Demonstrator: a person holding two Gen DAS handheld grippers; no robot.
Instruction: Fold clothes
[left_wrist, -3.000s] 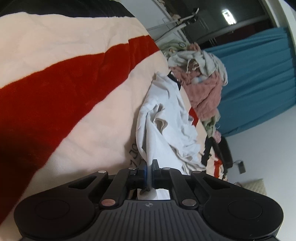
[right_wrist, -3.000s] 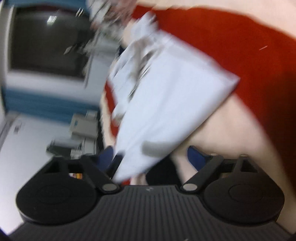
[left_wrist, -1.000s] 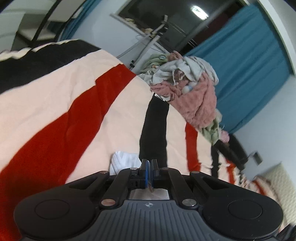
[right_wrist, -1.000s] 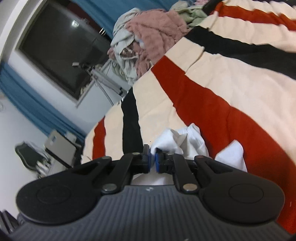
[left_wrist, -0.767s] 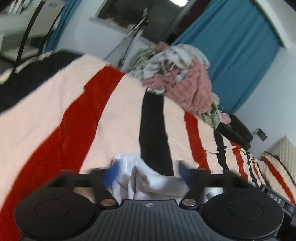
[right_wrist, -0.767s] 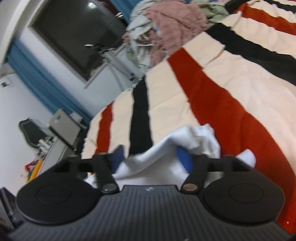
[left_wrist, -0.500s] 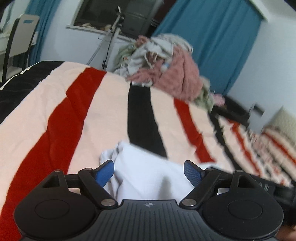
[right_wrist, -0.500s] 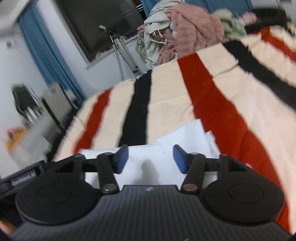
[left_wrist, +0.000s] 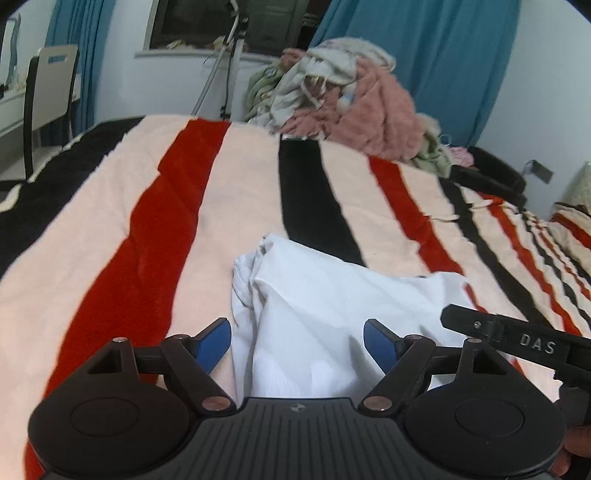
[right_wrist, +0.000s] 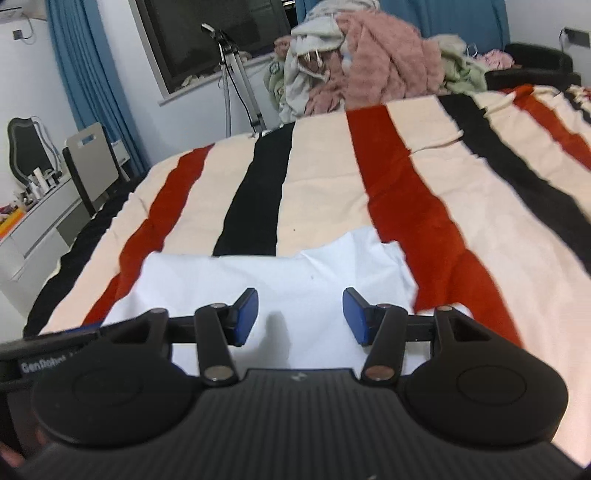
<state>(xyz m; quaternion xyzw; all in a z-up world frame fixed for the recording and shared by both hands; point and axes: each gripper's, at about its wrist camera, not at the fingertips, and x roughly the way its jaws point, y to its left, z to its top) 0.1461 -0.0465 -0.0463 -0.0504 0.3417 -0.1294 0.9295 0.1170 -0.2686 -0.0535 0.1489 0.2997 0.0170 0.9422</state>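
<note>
A white garment (left_wrist: 332, 302) lies crumpled on the striped blanket (left_wrist: 147, 240), folded edge toward me. My left gripper (left_wrist: 297, 339) hovers just above its near part with the blue pads wide apart; its jaws are closing slightly, and the pads do not press the cloth below. In the right wrist view the same garment (right_wrist: 258, 280) lies flatter, and my right gripper (right_wrist: 300, 315) stands open over it, holding nothing. The right gripper's body (left_wrist: 517, 343) shows at the left view's right edge.
A heap of unfolded clothes (left_wrist: 351, 99), pink and grey, sits at the bed's far end. A metal stand (right_wrist: 236, 74) rises behind the bed. A chair (left_wrist: 48, 85) and a desk (right_wrist: 33, 221) stand to the left. Blue curtains hang behind.
Both grippers were shut on the white garment and have let it go, with jaws now apart. Both wrists rolled to level, and the garment now rests on the blanket.
</note>
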